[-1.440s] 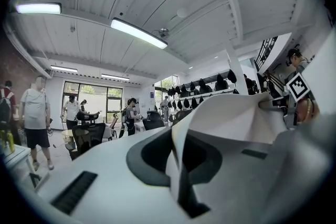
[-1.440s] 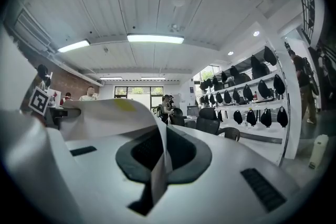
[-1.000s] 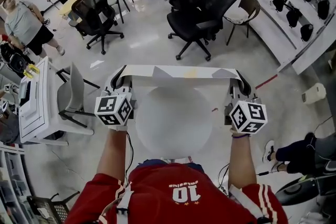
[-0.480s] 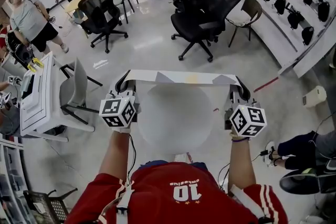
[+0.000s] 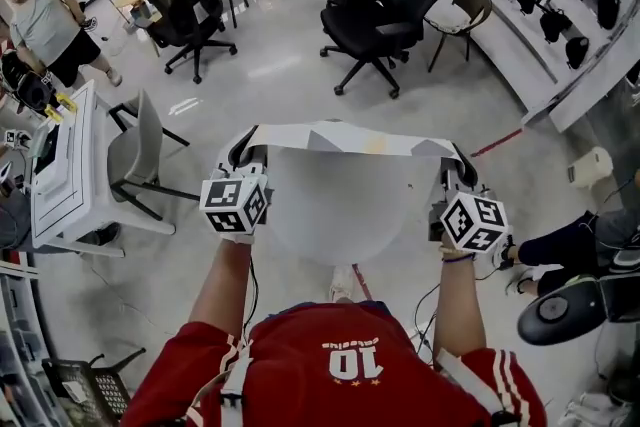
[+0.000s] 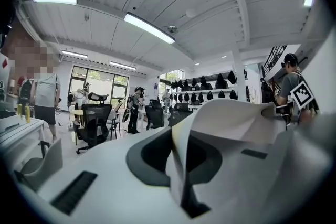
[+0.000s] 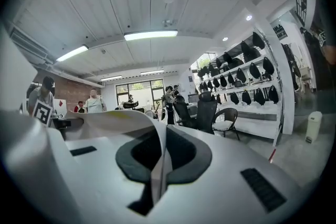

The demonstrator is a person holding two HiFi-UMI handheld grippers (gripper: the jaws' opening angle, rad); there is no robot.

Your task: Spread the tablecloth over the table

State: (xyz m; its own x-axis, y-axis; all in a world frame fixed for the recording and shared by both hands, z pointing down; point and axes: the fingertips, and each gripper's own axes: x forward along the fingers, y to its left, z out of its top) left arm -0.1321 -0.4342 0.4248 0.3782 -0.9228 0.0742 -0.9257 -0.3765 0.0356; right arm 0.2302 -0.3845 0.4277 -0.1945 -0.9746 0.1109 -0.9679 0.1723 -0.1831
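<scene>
Holding the white tablecloth stretched as a narrow folded band between the 2 grippers, above the far rim of the round white table. At the band's left end, clamped by the left gripper, jaws closed right down on a fold of fabric rising out of the slot. At the right end, pinched the same way by the right gripper, jaws together on a thin upright fold. Same grip on both ends as 1 second ago, with the 2 marker cubes just off the table's left and right edges as before. Now rising to a slight peak near the middle of the band, after running straighter 1 second ago. Below the near rim, a shoe on the floor, more of it in view than 1 second ago. On the far side, well apart from the table, black office chairs. At the left, a white desk with a grey chair just beside it.
</scene>
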